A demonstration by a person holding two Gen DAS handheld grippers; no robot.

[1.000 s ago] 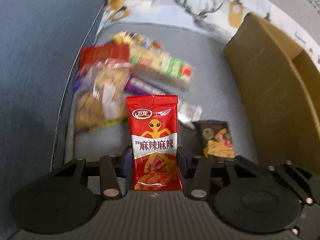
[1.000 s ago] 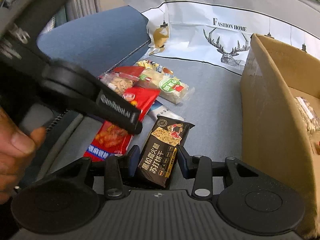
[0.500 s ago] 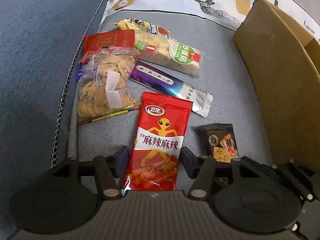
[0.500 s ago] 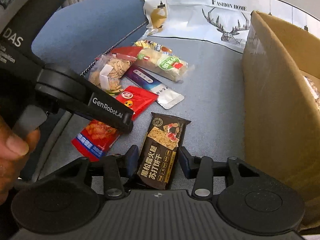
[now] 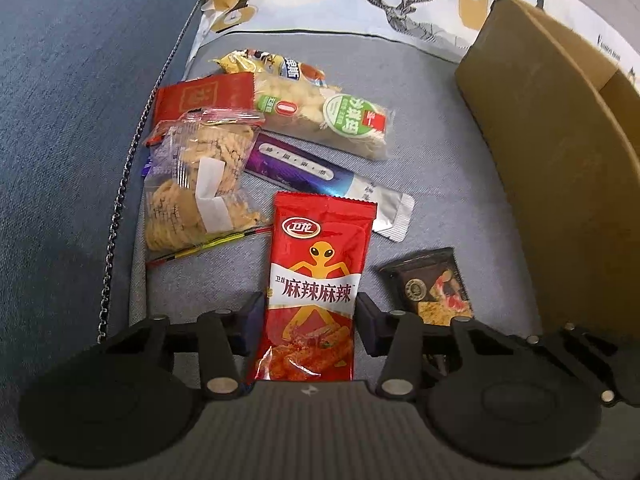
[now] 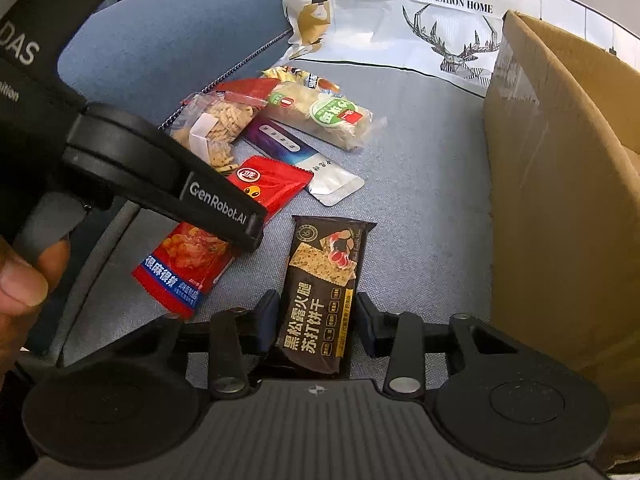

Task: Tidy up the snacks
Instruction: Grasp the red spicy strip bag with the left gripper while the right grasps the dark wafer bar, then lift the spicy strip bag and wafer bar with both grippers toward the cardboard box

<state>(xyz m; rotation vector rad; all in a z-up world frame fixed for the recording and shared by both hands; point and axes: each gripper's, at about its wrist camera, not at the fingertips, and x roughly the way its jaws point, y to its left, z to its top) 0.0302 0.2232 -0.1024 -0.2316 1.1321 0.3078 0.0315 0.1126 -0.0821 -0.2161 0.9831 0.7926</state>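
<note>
A red spicy-snack packet (image 5: pixel 320 256) lies flat on the grey seat between the jaws of my left gripper (image 5: pixel 310 308). The jaws are closing, and both pads touch its long edges. In the right wrist view one left finger (image 6: pixel 224 216) crosses over that same red packet (image 6: pixel 264 184). My right gripper (image 6: pixel 318 308) is also closing, its pads against the sides of a dark cracker packet (image 6: pixel 324 280). That packet lies lengthwise toward the camera, and its far end (image 5: pixel 432 284) shows in the left wrist view. A cardboard box (image 6: pixel 560 200) stands open at the right.
Behind the two packets lie a clear bag of crisps (image 5: pixel 196 184), a green-labelled bag (image 5: pixel 320 116), a purple and silver sachet (image 5: pixel 320 176) and a flat red packet (image 5: pixel 200 96). A deer-print cushion (image 5: pixel 380 0) closes the back. A person's thumb (image 6: pixel 20 280) shows at the left edge.
A second ago each gripper pinched its packet. Both then opened wider with the packets lying on the seat, and now both have closed back onto the packets' edges.
</note>
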